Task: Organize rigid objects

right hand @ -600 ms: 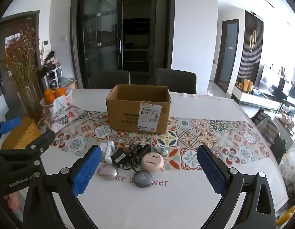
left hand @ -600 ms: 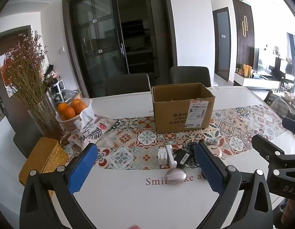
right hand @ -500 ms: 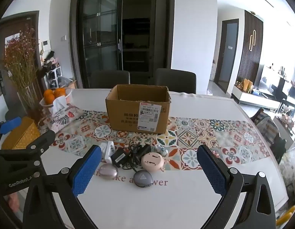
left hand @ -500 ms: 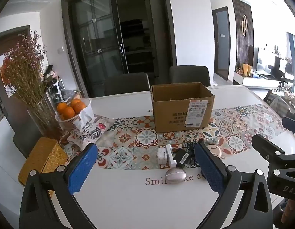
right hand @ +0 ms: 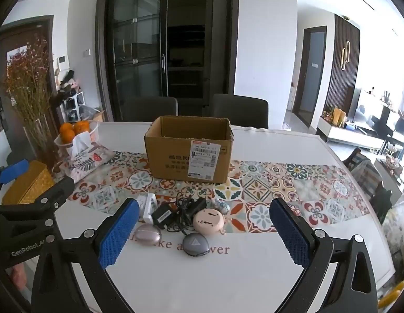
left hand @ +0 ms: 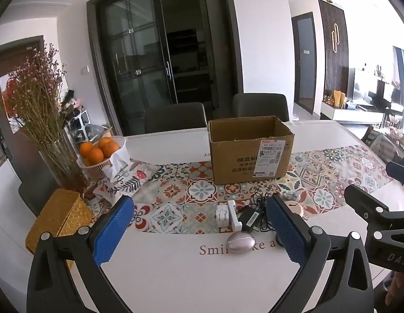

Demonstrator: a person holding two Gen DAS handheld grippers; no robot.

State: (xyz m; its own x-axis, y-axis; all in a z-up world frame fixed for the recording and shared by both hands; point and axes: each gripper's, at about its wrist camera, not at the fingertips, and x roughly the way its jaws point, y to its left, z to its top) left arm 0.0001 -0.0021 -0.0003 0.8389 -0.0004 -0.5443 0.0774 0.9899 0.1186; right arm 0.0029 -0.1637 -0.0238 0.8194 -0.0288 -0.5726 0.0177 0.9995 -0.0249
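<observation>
Small rigid objects lie in a cluster on the worktop [left hand: 175, 274] in the left wrist view, at the near edge of the patterned runner [left hand: 175, 190]: a white adapter [left hand: 226, 216], a black charger [left hand: 250, 217] with tangled cord, and a silvery oval case [left hand: 240, 242] nearest the camera. Compared with half a second ago, nothing has shifted; the left tongs [left hand: 199, 232] hang over the worktop with jaws spread wide and nothing between them. The right-hand blue pad hides part of a pink round case [left hand: 296, 207]. Behind the cluster stands an open cardboard box [left hand: 250, 151]; its inside cannot be seen. To the left are a basket of oranges [left hand: 100, 148], a tissue pouch [left hand: 126, 180], a dried-flower vase [left hand: 63, 161] and a yellow woven box [left hand: 58, 216].

In the right wrist view the scene likewise matches the earlier frame. The right tongs [right hand: 204, 232] are wide open, holding nothing, above the worktop. Between the pads lie the pink round case [right hand: 208, 221], a grey round device [right hand: 195, 244], the silvery oval case [right hand: 147, 234] and the black charger [right hand: 162, 215]. The cardboard box [right hand: 188, 151] stands beyond them.
</observation>
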